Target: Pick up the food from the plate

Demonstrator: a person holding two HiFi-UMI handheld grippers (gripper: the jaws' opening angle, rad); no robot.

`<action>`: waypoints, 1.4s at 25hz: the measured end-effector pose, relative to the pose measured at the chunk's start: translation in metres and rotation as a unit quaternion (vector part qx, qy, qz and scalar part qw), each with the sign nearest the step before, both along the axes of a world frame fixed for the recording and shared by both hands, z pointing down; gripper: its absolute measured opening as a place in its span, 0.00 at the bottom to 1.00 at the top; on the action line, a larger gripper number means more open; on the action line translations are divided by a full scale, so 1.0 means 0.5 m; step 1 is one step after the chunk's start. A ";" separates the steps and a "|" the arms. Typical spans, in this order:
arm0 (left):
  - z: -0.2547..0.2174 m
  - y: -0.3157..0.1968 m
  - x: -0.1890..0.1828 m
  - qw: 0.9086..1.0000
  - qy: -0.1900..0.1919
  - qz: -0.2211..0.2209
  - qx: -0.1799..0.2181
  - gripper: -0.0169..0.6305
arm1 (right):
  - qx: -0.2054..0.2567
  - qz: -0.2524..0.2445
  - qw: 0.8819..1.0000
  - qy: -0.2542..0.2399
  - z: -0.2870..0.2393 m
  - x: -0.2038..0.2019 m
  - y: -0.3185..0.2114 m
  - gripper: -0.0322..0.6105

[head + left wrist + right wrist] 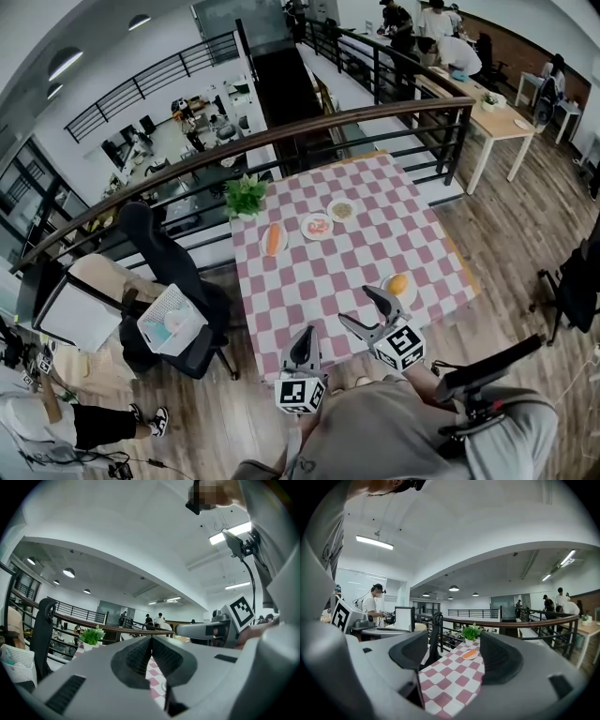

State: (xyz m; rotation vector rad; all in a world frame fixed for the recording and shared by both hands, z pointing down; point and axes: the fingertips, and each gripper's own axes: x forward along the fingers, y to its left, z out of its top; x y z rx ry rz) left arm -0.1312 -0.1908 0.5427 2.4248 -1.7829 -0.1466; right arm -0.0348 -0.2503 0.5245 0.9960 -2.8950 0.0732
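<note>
My left tongs (304,339) are pressed together on nothing, while my right tongs (358,307) gape empty over the checkered table (319,272), just beside the plate (411,297) carrying what looks like an orange (397,283).

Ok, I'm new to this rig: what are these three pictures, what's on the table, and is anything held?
There is no robot here: a person holds a two-jaw gripper in each hand. The head view looks down from a camera on the person's head. The other two views ride on the grippers and look along their jaws. On the checked table stand a plant and four plates. One plate, with orange food, lies by the right gripper. Three more plates lie nearer the plant. The left gripper has its jaws together on nothing. The right gripper's jaws are apart and empty. Nothing is picked up yet.
</note>
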 end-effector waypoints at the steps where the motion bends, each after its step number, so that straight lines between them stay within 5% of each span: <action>1: 0.002 0.001 0.002 1.000 0.000 0.001 -0.001 0.04 | -0.001 0.000 1.000 0.000 0.000 0.001 0.000 0.57; 35: 0.010 0.015 0.023 1.000 -0.003 0.013 -0.007 0.04 | -0.003 0.007 1.000 0.001 0.003 0.018 0.020 0.57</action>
